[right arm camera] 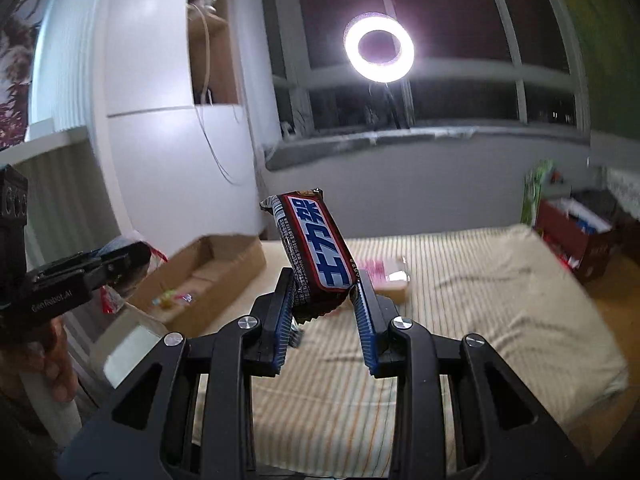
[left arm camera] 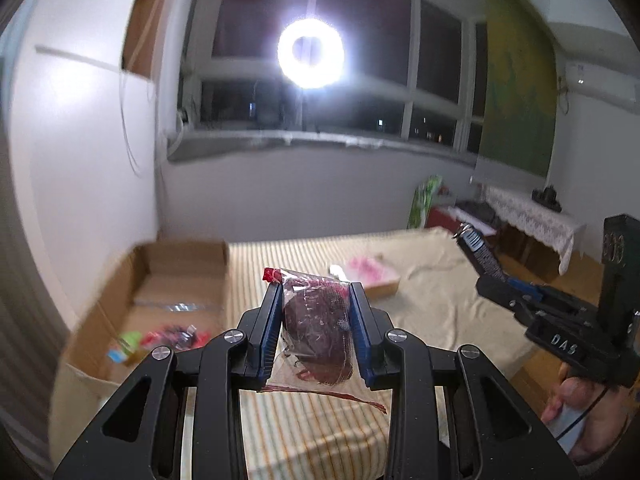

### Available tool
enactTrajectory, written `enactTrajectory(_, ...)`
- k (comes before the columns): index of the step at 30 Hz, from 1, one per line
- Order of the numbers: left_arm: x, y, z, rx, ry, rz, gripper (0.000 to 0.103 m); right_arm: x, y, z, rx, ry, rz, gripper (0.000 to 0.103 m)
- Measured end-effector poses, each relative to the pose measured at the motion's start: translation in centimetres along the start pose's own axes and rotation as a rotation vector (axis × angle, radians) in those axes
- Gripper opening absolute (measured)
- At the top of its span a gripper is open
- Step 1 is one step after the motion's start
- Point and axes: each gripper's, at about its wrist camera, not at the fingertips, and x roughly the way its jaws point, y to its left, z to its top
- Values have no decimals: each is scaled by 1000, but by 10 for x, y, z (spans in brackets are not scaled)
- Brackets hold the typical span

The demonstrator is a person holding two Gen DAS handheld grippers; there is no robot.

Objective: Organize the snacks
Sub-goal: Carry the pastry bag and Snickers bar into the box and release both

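My left gripper (left arm camera: 316, 292) is shut on a clear packet of dark red snack (left arm camera: 318, 332) and holds it above the striped bed. My right gripper (right arm camera: 322, 280) is shut on a brown chocolate bar (right arm camera: 314, 248) with blue and white lettering, tilted up above the bed. An open cardboard box (left arm camera: 160, 300) with several colourful snacks inside sits on the bed at the left; it also shows in the right wrist view (right arm camera: 208, 276). The right gripper shows at the right of the left wrist view (left arm camera: 480, 256), and the left gripper at the left of the right wrist view (right arm camera: 132, 260).
A flat box with a pink top (left arm camera: 372, 276) lies on the striped bed cover (left arm camera: 320, 420), also in the right wrist view (right arm camera: 384, 276). A ring light (left arm camera: 310, 52) stands by the window. A red box (right arm camera: 576, 236) and a lace-covered table (left arm camera: 532, 216) stand at the right.
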Motion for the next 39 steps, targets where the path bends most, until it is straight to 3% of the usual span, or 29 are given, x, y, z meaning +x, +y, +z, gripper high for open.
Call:
enactTrajectory(7, -46, 14, 0, -25, -58, 12, 31, -27, 26, 8, -36, -26, 7, 30)
enactTrajectory(18, -53, 12, 2, -20, -77, 32, 31, -28, 26, 5, -35, -20, 13, 30)
enactTrajectory(23, -41, 16, -3, -28, -55, 29, 31, -3, 26, 0, -38, 33, 20, 30)
enactTrajectory(28, -31, 43, -11, -70, -41, 45, 31, 34, 54, 0, -77, 86, 51, 30)
enactTrajectory(39, -60, 143, -29, -172, -52, 231, 31, 117, 170, 0, -196, 152, 276, 30)
